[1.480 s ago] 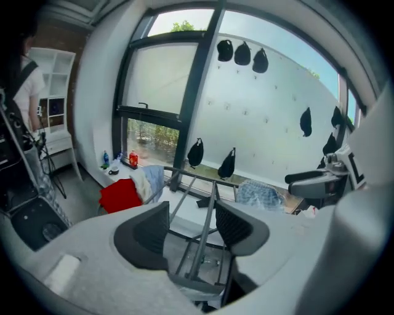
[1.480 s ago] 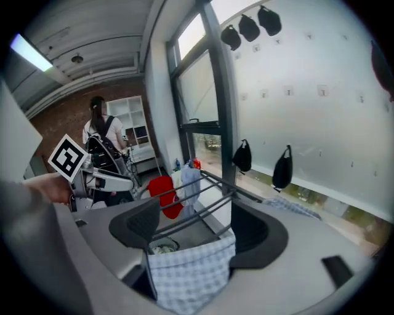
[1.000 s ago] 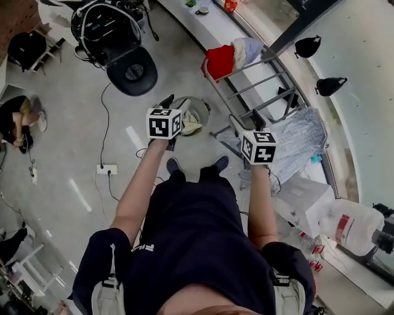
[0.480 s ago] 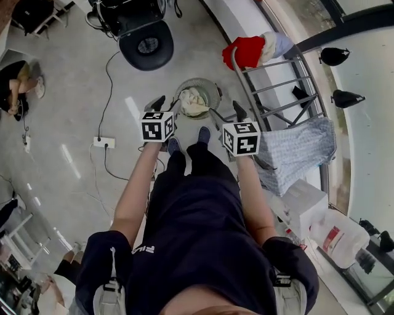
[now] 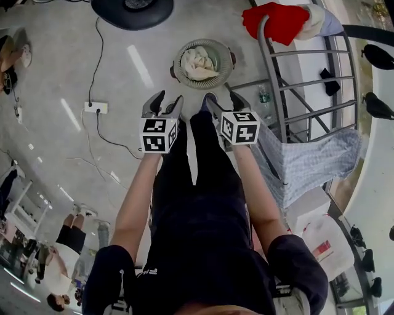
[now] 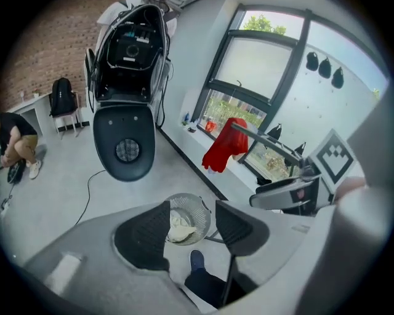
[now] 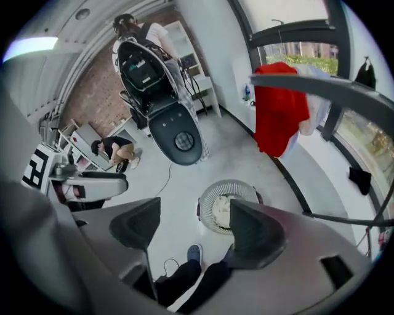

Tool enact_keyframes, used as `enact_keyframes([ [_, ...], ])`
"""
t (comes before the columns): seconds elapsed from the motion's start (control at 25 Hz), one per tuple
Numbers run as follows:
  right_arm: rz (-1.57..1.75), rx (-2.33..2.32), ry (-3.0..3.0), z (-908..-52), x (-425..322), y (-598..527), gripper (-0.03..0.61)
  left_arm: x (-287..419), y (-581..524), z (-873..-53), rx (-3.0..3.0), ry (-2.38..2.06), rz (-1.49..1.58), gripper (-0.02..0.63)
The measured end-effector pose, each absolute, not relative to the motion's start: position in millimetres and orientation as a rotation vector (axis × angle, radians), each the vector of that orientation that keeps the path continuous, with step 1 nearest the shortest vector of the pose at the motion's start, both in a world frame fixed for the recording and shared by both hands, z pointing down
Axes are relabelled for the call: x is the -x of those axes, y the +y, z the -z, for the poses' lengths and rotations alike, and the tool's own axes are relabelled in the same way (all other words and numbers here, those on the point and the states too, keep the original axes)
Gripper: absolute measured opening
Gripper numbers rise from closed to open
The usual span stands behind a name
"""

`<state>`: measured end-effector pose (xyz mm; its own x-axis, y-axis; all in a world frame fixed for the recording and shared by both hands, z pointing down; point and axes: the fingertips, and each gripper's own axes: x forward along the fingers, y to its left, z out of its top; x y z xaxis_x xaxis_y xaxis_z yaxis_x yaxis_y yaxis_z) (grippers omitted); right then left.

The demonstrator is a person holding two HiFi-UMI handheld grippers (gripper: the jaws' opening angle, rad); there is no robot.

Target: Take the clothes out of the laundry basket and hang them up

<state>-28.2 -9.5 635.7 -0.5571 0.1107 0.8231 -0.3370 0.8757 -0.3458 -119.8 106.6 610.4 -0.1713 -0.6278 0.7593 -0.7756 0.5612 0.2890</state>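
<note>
A round wire laundry basket (image 5: 223,48) stands on the floor ahead of my feet, with pale crumpled clothes (image 5: 198,62) inside. Both grippers hover above the floor short of it, side by side. My left gripper (image 5: 163,103) is open and empty. My right gripper (image 5: 221,100) is open and empty too. The left gripper view frames the basket (image 6: 198,210) between its jaws (image 6: 192,215). In the right gripper view the basket (image 7: 217,195) lies just past the jaws (image 7: 194,212). A metal drying rack (image 5: 266,61) stands to the right, carrying a red garment (image 5: 280,21) and a blue checked garment (image 5: 314,161).
A black round-based machine (image 5: 132,6) stands behind the basket. A power strip (image 5: 96,107) with cables lies on the floor at left. A white box (image 5: 308,206) and a bag sit at right. People are at the far left (image 5: 9,55) and lower left.
The basket has come nearer and now lies straight ahead of both grippers. The rack has shifted to the right side of the view. Both grippers stay open.
</note>
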Motion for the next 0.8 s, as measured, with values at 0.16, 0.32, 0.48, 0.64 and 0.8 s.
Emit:
enact_keyframes([
  [0.16, -0.558, -0.150, -2.040, -707.0, 21.2, -15.1, 0.348, 111.5, 91.5, -668.5, -1.188, -1.841, -0.280, 0.230],
  [0.32, -0.621, -0.147, -2.008, -762.9, 9.2, -19.0, 0.348, 101.8, 62.8, -734.8, -1.264, -1.746, -0.366, 0.231],
  [0.48, -0.630, -0.184, -2.007, -808.3, 0.2, -33.3, 0.348, 93.4, 26.0, -797.7, -1.367, -1.674, -0.436, 0.230],
  [0.64, -0.658, -0.206, -2.045, -840.0, -2.6, -47.2, 0.347, 84.8, -6.9, -873.5, -1.456, -1.583, -0.523, 0.230],
  [0.8, -0.618, -0.182, -2.085, -860.5, -6.1, -54.9, 0.344, 70.7, -29.5, -947.2, -1.521, -1.493, -0.615, 0.230],
])
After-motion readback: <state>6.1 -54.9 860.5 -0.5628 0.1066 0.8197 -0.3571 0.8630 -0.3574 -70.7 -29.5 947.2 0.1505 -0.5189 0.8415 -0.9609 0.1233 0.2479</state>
